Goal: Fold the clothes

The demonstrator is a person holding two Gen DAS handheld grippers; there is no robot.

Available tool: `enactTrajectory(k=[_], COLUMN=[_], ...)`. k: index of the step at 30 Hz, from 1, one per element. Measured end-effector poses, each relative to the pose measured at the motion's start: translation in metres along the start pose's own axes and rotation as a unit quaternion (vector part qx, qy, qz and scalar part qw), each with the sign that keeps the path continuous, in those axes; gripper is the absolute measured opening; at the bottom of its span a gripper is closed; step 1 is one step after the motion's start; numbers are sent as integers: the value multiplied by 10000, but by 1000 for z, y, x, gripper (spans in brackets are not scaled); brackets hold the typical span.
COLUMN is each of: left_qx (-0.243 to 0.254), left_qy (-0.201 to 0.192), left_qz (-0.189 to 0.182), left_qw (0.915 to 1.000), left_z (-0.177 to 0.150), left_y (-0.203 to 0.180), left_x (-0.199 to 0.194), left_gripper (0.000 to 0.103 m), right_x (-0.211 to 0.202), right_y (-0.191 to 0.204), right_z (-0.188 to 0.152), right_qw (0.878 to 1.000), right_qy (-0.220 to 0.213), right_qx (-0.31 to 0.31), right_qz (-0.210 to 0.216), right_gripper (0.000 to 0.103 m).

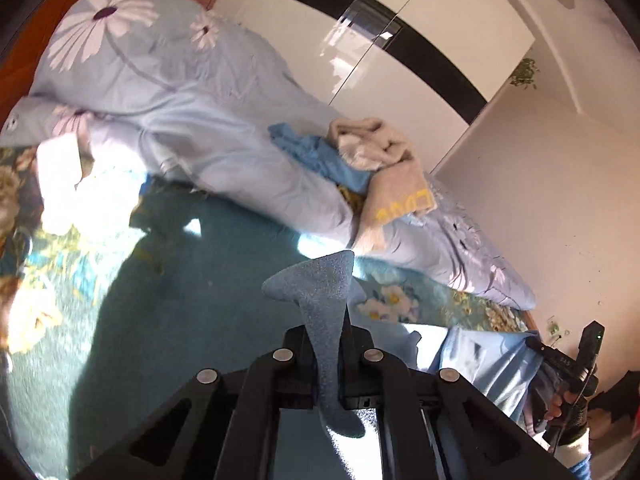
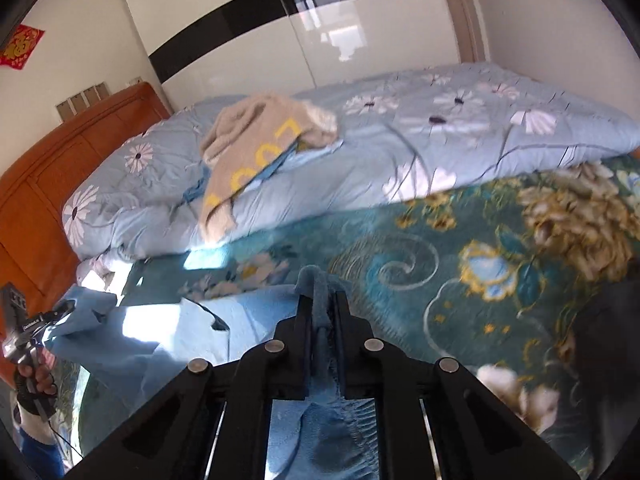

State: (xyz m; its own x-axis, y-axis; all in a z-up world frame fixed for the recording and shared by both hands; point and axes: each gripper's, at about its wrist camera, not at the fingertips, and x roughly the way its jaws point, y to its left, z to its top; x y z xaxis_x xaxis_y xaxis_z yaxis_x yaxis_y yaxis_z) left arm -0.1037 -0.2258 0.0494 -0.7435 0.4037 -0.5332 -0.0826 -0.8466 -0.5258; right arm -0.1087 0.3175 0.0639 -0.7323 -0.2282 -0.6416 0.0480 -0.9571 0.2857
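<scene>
My left gripper [image 1: 326,320] is shut on a fold of a light blue garment [image 1: 324,280], whose cloth sticks up between the fingers. My right gripper [image 2: 322,300] is shut on another edge of the same blue garment [image 2: 160,344], which hangs stretched between both grippers above the teal floral blanket [image 2: 440,264]. The rest of the garment and the right gripper show at the lower right of the left wrist view [image 1: 492,364]. A beige top with yellow letters [image 2: 248,148] and a blue piece of clothing [image 1: 316,156] lie on the rolled quilt.
A pale blue flowered quilt [image 2: 400,148] lies bunched along the far side of the bed. An orange wooden headboard [image 2: 48,168] stands at the left. A white and black wardrobe [image 2: 320,32] stands behind the bed. White cloth [image 1: 60,172] lies near the pillows.
</scene>
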Motion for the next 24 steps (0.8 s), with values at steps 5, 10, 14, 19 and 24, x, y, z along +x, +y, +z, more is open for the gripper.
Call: enactTrajectory(k=[5,10,14,19,24], left_qx=[-289,-800,-708,-400,380], left_qy=[305,872,1132,1163,969], left_qz=[54,468,751,1066,1320], left_qw=[9991,9919,9882,9867,9858], left_z=[47,40,27,28,20], left_y=[1,16,11,-1,-44], left_x=[78,157,173,154,132], left_gripper=[6,6,7,58,64], right_x=[34,91,116,107,63], right_y=[-39,-55,-61,-61,-61], right_z=[32,20,7,9,7], right_qw=[9986,9936,9903,9916,9951], right_qy=[198,817,1067,1040,663], right_qx=[383,595,634,523,542], right_qz=[-303,-495,-618,-566,-484], right_gripper=[10,10,10,17,46])
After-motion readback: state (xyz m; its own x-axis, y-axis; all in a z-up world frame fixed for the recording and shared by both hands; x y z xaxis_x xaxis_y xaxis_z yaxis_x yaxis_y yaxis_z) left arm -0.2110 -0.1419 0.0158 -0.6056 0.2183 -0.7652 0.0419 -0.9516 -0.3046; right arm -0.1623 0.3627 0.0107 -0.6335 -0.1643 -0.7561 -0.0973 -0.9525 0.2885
